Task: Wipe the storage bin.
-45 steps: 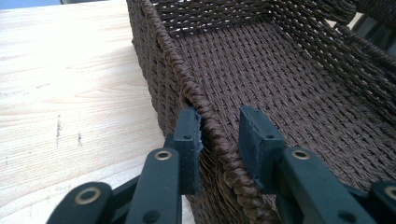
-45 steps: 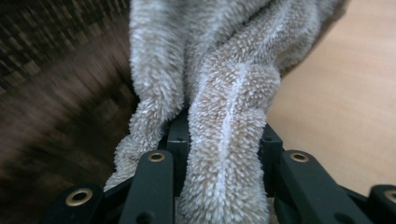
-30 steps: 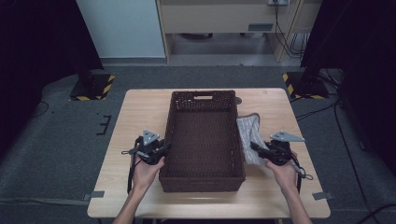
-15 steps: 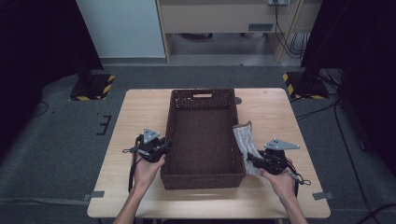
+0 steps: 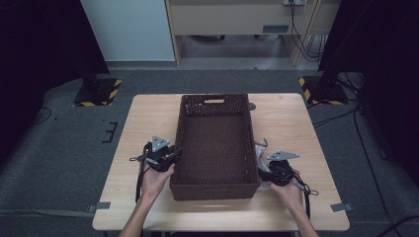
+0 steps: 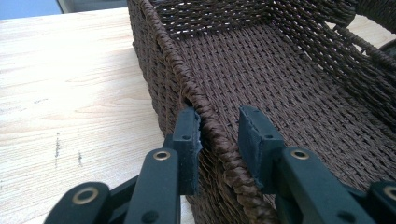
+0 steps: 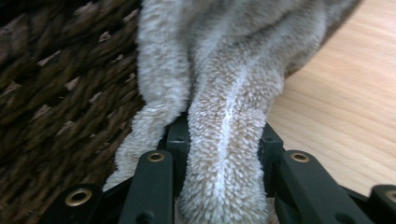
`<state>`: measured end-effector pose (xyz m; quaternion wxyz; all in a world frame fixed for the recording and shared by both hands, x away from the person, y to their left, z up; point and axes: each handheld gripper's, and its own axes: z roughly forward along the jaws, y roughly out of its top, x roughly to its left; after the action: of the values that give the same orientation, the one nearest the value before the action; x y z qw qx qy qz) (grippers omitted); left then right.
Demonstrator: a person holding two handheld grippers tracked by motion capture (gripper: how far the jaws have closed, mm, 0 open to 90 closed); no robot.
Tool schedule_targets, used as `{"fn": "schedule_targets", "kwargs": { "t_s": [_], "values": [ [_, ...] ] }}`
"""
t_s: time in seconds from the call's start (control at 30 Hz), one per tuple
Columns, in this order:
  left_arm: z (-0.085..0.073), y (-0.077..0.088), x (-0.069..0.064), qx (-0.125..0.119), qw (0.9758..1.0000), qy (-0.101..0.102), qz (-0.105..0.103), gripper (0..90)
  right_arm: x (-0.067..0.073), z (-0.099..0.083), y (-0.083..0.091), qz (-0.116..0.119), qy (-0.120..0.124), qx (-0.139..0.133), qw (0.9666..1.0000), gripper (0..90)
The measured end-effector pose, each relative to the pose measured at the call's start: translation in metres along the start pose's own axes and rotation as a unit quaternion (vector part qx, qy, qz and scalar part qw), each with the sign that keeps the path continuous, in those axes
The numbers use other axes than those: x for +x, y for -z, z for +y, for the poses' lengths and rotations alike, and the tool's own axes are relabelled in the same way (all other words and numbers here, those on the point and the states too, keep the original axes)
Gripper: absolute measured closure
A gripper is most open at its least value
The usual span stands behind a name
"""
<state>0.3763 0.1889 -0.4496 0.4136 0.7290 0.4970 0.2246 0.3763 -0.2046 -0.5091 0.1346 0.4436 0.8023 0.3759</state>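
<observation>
Jaws of right gripper (image 7: 219, 140) clamp towel (image 7: 224, 93) beside basket (image 7: 56, 93).

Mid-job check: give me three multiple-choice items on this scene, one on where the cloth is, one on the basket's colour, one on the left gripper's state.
1. Where is the fluffy cloth?
A. inside the basket
B. outside the basket's right wall, in the right gripper
C. on the floor

2. What colour is the woven basket?
A. dark brown
B. white
C. green

3. How does the left gripper stand at the basket's rim?
A. shut far from the basket
B. holding the cloth
C. jaws astride the left rim, inner jaw clear of it

Answers:
1 B: the right gripper view shows the cloth between its jaws, beside the wicker wall, over the table.
2 A: every view shows dark brown weave.
3 C: the left gripper view shows one jaw outside against the rim and the other inside, with a gap.
</observation>
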Motion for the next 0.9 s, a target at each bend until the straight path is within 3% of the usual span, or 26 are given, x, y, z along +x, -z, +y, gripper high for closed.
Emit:
{"fn": "schedule_targets", "kwargs": {
  "t_s": [0.13, 0.27, 0.43, 0.57, 0.77, 0.9],
  "values": [
    [0.001, 0.000, -0.001, 0.001, 1.0000, 0.001, 0.004, 69.0, -0.007, 0.005, 0.019, -0.003, -0.014, -0.037, 0.9992, 67.6],
    [0.003, -0.002, 0.001, 0.004, 0.9999, -0.005, 0.010, 69.4, -0.008, 0.012, 0.051, 0.001, -0.019, -0.096, 0.9953, 67.6],
    [0.004, -0.004, 0.003, 0.001, 1.0000, -0.001, 0.009, 69.6, 0.003, 0.014, 0.080, 0.031, -0.016, -0.135, 0.9903, 67.6],
    [0.003, -0.004, 0.003, 0.001, 0.9999, -0.005, 0.011, 69.7, 0.012, 0.014, 0.075, 0.053, -0.004, -0.122, 0.9911, 68.2],
    [0.003, -0.003, 0.003, 0.001, 0.9999, -0.007, 0.010, 69.7, 0.014, 0.006, 0.060, 0.053, -0.009, -0.095, 0.9941, 68.9],
    [0.003, -0.003, 0.003, 0.002, 0.9999, -0.005, 0.012, 69.9, 0.017, -0.002, 0.041, 0.047, -0.003, -0.054, 0.9975, 69.1]
  ]
}}
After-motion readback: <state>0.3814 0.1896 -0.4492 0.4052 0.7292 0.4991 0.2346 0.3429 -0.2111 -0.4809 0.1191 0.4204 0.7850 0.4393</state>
